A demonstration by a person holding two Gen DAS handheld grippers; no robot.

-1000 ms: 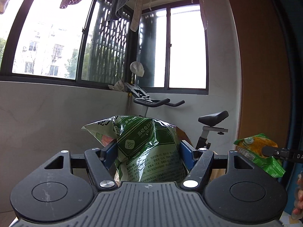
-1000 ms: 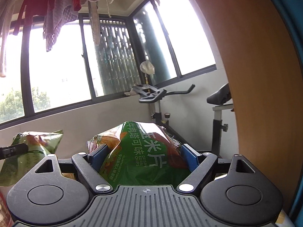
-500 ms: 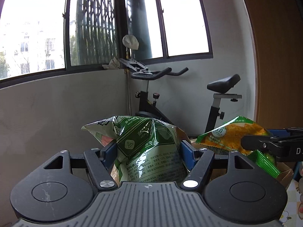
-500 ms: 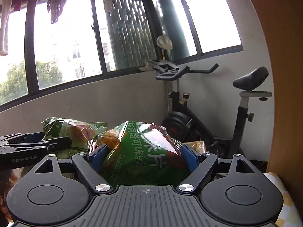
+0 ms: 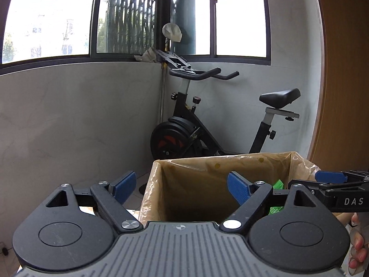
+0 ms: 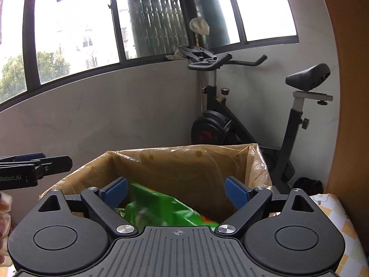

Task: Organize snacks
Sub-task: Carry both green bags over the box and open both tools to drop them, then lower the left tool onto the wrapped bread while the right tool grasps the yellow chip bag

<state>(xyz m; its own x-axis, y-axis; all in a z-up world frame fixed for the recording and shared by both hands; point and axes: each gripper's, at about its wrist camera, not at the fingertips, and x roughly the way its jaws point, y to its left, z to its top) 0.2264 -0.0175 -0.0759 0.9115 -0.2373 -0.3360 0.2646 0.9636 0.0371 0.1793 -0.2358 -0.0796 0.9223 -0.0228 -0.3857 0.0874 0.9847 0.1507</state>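
Both snack bags look to be out of the tongs now: a green bag (image 6: 161,210) shows blurred in the right wrist view, inside the lined cardboard box (image 6: 253,161), and a sliver of green (image 5: 278,184) shows behind the left tongs' right finger in the left wrist view, low in the same box (image 5: 156,175). The blur suggests the bag is dropping or settling. Whether other snacks wait outside the box cannot be told from these views. The left tongs (image 5: 182,185) are spread wide with nothing between the blue pads, held level just short of the box's near left rim and pointing over it. The right tongs (image 6: 171,189) are likewise spread and hold nothing, poised over the near edge of the box with the green bag lying below them. Each tool's tip shows at the edge of the other's view, so they stand side by side, near but apart. An exercise bike (image 5: 191,136) stands beyond the box by the far wall.
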